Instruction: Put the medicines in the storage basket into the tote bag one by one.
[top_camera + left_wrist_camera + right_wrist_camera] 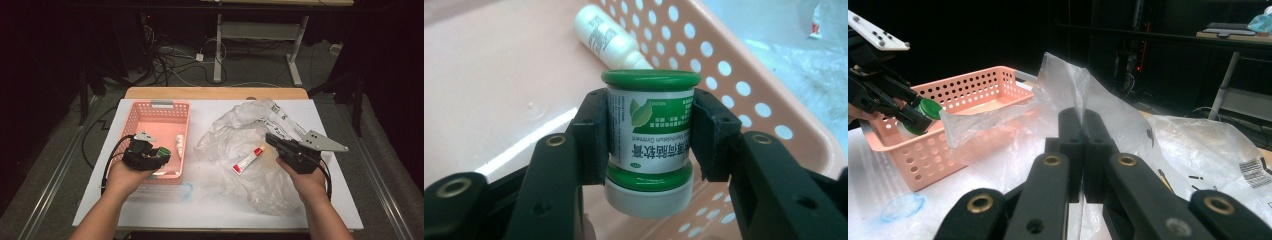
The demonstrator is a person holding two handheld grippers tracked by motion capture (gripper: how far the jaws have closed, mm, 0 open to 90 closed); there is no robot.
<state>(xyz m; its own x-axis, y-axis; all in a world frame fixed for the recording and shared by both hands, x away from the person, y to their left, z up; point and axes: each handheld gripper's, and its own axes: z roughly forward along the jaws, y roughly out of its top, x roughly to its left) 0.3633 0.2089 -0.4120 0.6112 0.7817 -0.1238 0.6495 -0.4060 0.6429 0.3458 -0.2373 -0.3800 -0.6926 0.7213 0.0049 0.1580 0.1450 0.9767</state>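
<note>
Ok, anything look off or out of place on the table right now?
Nothing spilled or damaged. The green jar in the left tongs is held upside down over the pink basket, white cap downward. A red-and-white tube lies on the crumpled plastic bag.

The high view looks forward and down over my forearms at the white table (330, 200). My left gripper view sits close, facing down into the pink basket (749, 90). My right gripper view looks low across the table, over the plastic bag (1198, 145). All three views share that basket (150, 112) (968, 92).
</note>
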